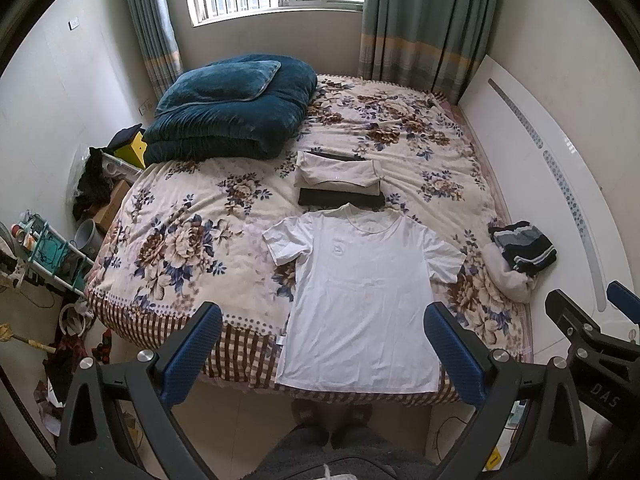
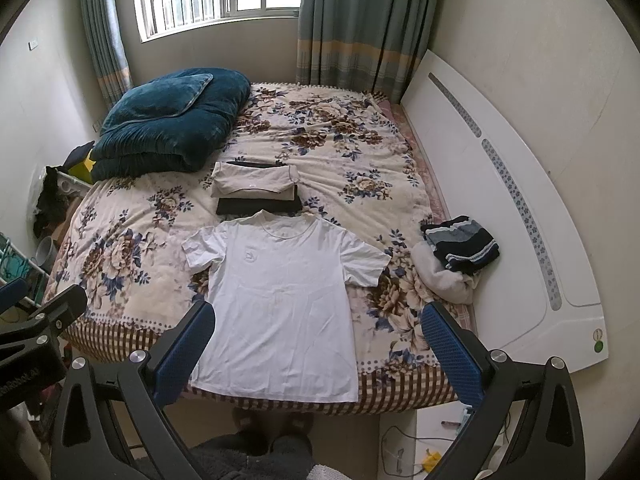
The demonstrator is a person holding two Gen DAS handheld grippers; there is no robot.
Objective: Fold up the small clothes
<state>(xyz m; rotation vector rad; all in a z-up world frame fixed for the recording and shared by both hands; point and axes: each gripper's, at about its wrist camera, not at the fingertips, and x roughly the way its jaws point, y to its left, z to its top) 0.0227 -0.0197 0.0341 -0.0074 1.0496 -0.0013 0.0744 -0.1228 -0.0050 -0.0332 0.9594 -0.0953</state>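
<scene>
I see two folded clothes stacked on the bed, the white T-shirt lying flat and unfolded at its near edge, an unfolded pile waiting, and both left tongs and right tongs released above.

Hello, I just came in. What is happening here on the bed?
A person stands at the foot of the bed, holding a gripper in each hand. The left gripper and the right gripper are both open and hold nothing. A white T-shirt lies spread flat and unfolded. Behind it sits a stack of folded clothes. An unfolded heap of clothes waits near the headboard.
</scene>
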